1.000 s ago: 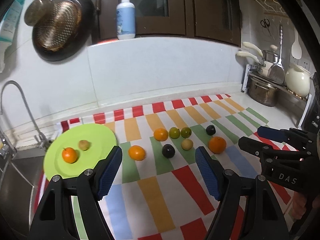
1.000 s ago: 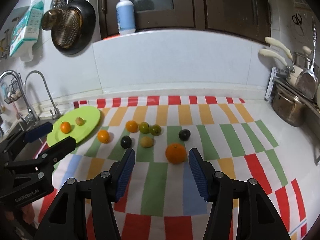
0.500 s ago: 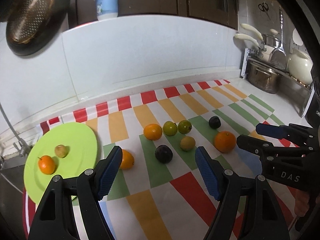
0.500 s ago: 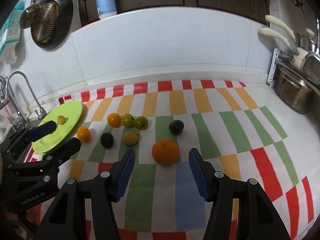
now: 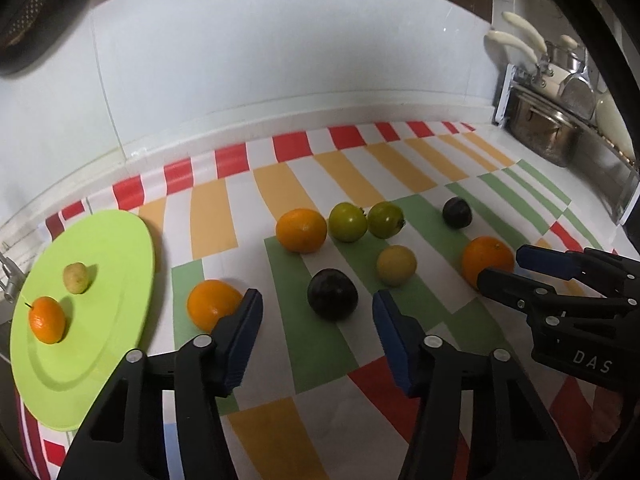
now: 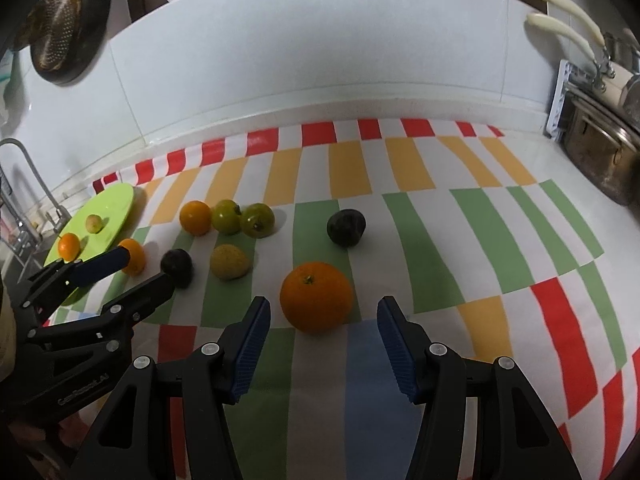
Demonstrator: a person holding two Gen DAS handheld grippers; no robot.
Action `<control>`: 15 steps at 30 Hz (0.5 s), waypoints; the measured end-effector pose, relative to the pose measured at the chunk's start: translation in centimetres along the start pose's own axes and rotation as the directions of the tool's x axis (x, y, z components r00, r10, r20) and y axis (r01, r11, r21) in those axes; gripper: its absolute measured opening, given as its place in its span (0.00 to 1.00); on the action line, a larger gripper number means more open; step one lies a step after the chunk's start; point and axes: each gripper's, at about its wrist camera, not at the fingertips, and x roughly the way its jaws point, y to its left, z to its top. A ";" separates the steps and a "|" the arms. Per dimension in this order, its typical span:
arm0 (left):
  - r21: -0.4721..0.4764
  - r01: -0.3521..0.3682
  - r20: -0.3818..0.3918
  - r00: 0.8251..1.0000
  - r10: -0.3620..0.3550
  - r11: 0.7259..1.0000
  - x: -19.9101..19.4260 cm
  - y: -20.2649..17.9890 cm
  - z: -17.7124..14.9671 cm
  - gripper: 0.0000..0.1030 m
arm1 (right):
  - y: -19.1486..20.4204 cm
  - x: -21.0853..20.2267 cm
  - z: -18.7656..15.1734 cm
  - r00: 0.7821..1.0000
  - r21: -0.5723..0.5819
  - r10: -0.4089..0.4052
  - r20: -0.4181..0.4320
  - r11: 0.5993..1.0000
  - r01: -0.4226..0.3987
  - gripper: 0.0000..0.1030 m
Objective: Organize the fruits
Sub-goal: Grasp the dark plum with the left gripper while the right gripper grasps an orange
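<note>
On the striped cloth (image 5: 280,184), a dark plum (image 5: 332,294) lies just ahead of my left gripper (image 5: 318,336). Its jaws are closing, and the pads do not touch the plum. A small orange (image 5: 212,304) sits against the outside of the left finger. My right gripper (image 6: 324,320) is open, with a large orange (image 6: 316,296) just beyond its tips. The green plate (image 5: 100,248) at the left holds a small orange (image 5: 47,319) and a yellowish fruit (image 5: 76,277). Another orange (image 5: 301,230), two green fruits (image 5: 347,222), a yellow fruit (image 5: 396,265) and a second plum (image 5: 457,212) lie loose.
A white tiled wall (image 6: 320,60) runs behind the cloth. A steel pot (image 6: 600,152) and rack stand at the right. A faucet (image 6: 24,168) and sink are at the far left, and a pan (image 6: 60,32) hangs above.
Both grippers have dropped and come forward, so the fruits look larger and closer. The left jaws stand narrower than before. No fruit has moved.
</note>
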 end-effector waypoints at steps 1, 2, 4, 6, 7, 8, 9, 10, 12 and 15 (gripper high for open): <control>-0.004 0.008 -0.016 1.000 -0.008 1.000 0.4 0.1 0.1 0.50 | 0.0 0.2 0.0 1.000 0.000 0.001 -0.004 1.000 -0.001 0.55; -0.008 0.017 -0.024 1.000 -0.017 1.000 0.6 0.1 0.1 0.48 | 0.1 0.4 0.1 1.000 -0.001 0.002 -0.008 1.000 -0.002 0.55; -0.015 0.020 -0.040 0.999 -0.021 1.000 1.1 0.2 0.2 0.46 | 0.1 0.8 0.1 1.000 -0.002 0.006 -0.014 1.000 -0.006 0.55; -0.016 0.029 -0.047 0.998 -0.029 0.999 1.5 0.1 0.4 0.42 | 0.2 1.0 0.2 1.000 -0.006 0.008 -0.017 1.000 -0.008 0.55; -0.014 0.034 -0.050 0.998 -0.035 0.999 1.6 0.0 0.5 0.41 | 0.3 1.2 0.2 1.000 -0.009 0.007 -0.018 1.000 -0.008 0.55; -0.012 0.035 -0.052 0.998 -0.036 0.999 1.8 -0.1 0.6 0.41 | 0.2 1.2 0.2 1.000 -0.010 0.007 -0.020 1.000 -0.007 0.55; -0.009 0.036 -0.056 0.998 -0.036 0.999 1.9 -0.1 0.6 0.38 | 0.2 1.3 0.2 1.000 -0.010 0.009 -0.022 1.000 -0.009 0.55; -0.009 0.037 -0.060 0.997 -0.038 0.999 2.1 -0.2 0.7 0.35 | 0.2 1.4 0.2 1.000 -0.010 0.010 -0.023 1.000 -0.010 0.55; -0.008 0.046 -0.067 0.997 -0.046 0.999 2.2 -0.2 0.7 0.31 | 0.2 1.5 0.2 1.000 -0.013 0.009 -0.024 1.000 -0.009 0.53; -0.003 0.046 -0.071 0.996 -0.046 0.999 2.3 -0.3 0.7 0.29 | 0.2 1.6 0.2 1.000 -0.016 0.010 -0.028 1.000 -0.010 0.47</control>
